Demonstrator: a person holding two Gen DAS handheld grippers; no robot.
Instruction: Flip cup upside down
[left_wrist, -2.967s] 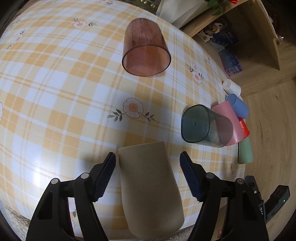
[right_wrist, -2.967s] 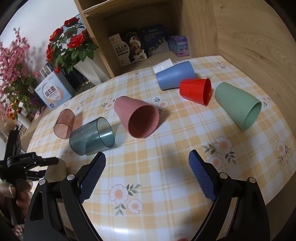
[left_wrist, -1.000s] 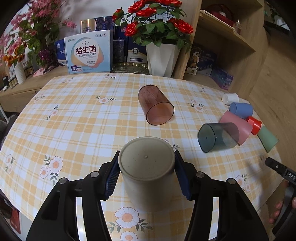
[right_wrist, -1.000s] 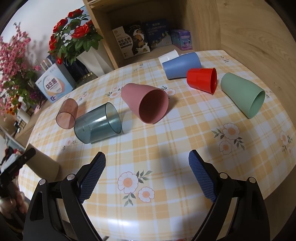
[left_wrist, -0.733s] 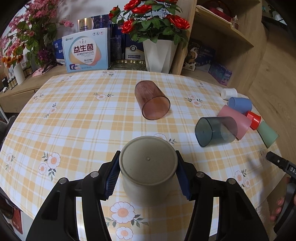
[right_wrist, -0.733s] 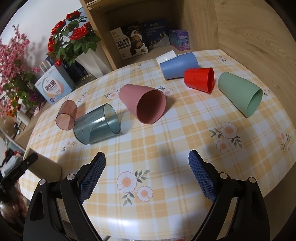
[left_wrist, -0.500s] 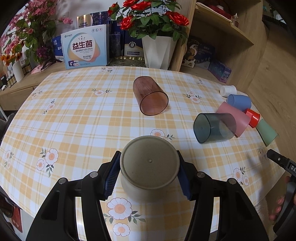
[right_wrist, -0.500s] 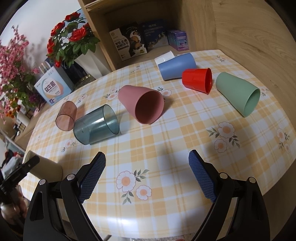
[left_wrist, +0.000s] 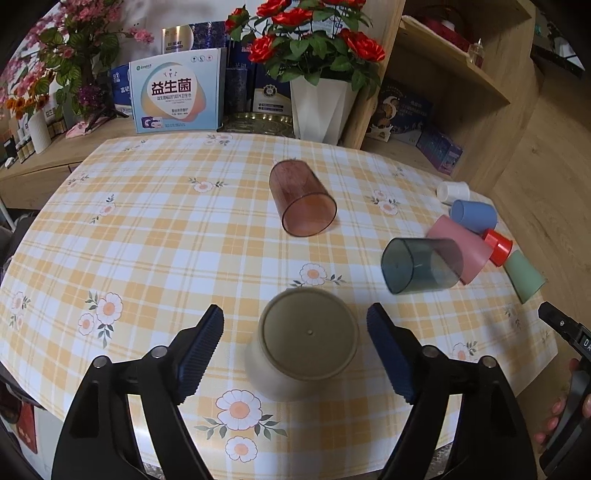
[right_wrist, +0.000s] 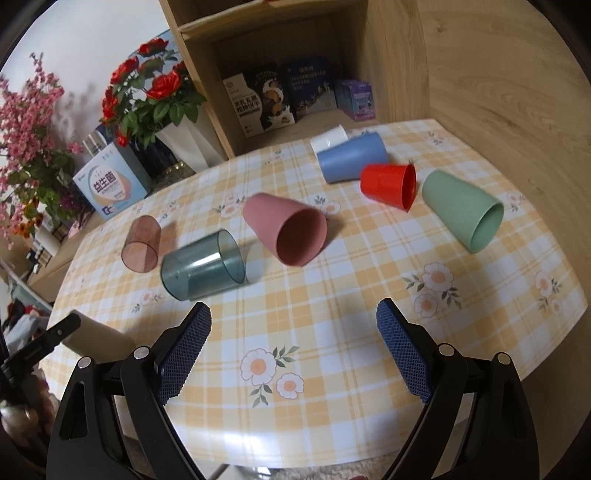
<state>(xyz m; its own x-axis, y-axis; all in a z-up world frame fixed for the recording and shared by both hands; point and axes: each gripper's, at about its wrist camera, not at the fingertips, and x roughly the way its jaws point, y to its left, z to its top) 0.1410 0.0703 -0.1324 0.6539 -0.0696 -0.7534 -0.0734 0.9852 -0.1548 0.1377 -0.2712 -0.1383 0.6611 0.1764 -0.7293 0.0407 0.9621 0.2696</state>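
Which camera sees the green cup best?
The right wrist view. There the green cup lies on its side in full, its open mouth showing. In the left wrist view it is small at the table's far edge, partly tucked behind the red cup.

Tan cup upside down on bench, between wide-apart left tongs. Brown cup at 12 o'clock.

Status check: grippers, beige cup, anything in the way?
Left gripper open, astride beige cup, not touching. Cup upside down on table. Right gripper open, empty. Nearest neighbour, teal cup, lies apart.
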